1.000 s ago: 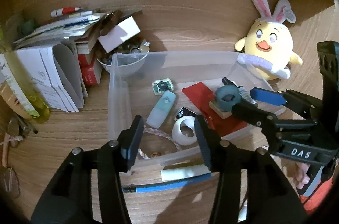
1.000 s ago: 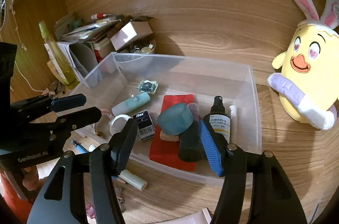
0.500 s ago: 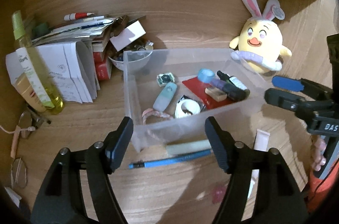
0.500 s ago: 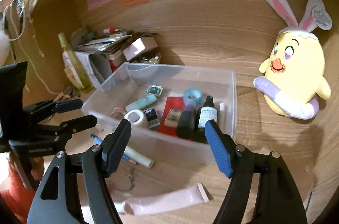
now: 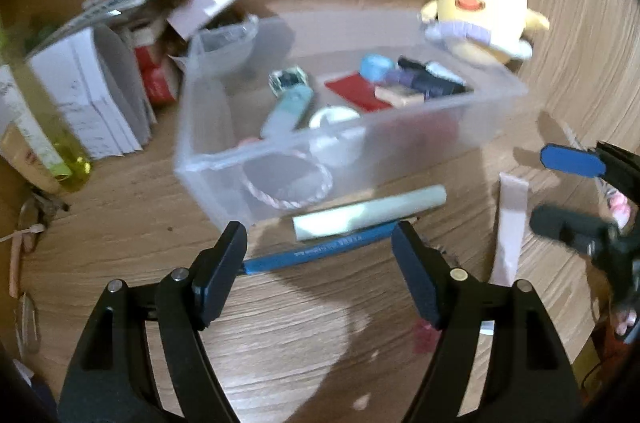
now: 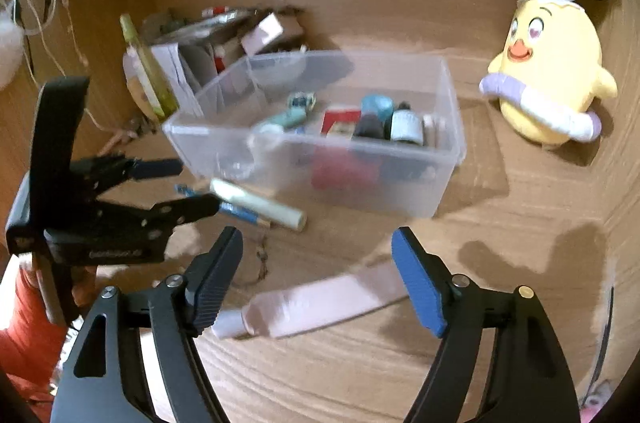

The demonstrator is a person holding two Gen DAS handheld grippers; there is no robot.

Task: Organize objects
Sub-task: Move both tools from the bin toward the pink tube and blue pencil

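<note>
Both tools gape wide, empty — left tool (image 5: 320, 269) above blue pencil (image 5: 320, 252) (right tool (image 6: 316, 277) over pink tube (image 6: 316, 301)).

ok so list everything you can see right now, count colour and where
storage bin: 1, clear, desk centre, holds small items
pale green tube: 1, desk, against bin front
blue pencil: 1, desk, beside that tube
pink tube: 1, desk, near right tongs
chick plush: 1, yellow, right of bin
paper pile: 1, white, left of bin
left tongs: open, empty
right tongs: open, empty
</note>
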